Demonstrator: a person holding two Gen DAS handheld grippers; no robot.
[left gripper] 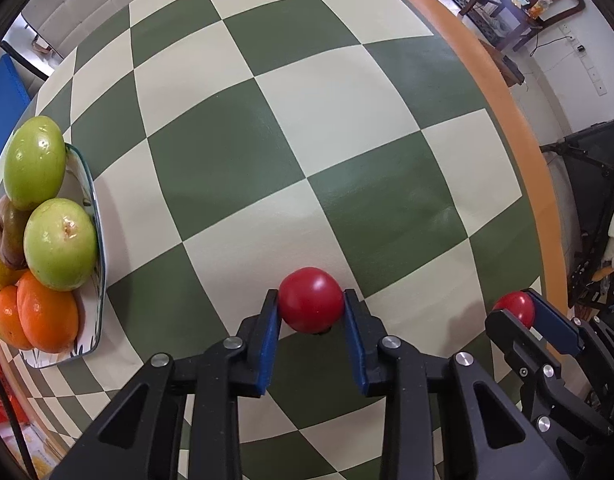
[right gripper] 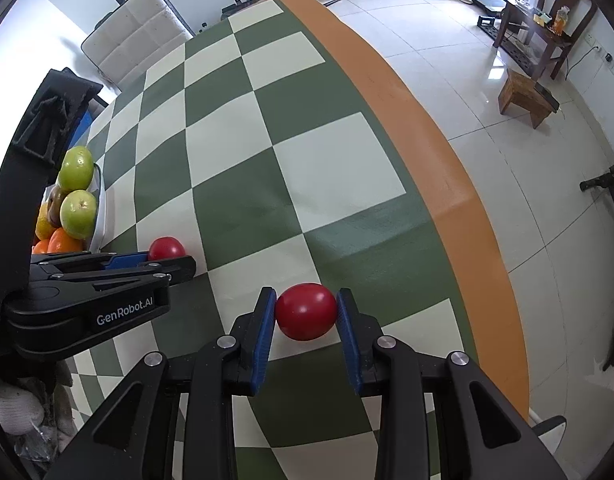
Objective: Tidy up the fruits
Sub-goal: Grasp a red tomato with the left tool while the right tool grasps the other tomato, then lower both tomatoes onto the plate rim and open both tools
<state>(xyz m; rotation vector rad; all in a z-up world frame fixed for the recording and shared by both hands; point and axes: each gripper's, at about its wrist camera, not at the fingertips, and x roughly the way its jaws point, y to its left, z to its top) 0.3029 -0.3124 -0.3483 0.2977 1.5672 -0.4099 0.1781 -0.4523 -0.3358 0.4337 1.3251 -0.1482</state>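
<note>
Claws: my left claw and my right claw, side by side near the orange edge of the table.
Left claw state: narrowed to the width of one red fruit, blue pads touching it on both sides; it looks gripped.
Right claw state: likewise closed around a second red fruit, pads against its flanks.
Lift: I cannot tell whether either fruit is clear of the checkered cloth or resting on it.
Dish: glass dish at the left edge of the table, well apart from both claws.
Dish contents: two green apples, oranges, a brownish fruit and a yellow one behind, piled above the rim.
Step in hand: by my judgement, pickup of the last two loose fruits, one per claw; carrying to the dish not yet done.
Next move: raise both clear of the cloth, take the left claw's fruit across first since it is nearer the dish, and find a hollow in the pile.
Risk: the heap is already full and rounded, so a red fruit set on top could roll off or nudge an apple over the rim.
</note>
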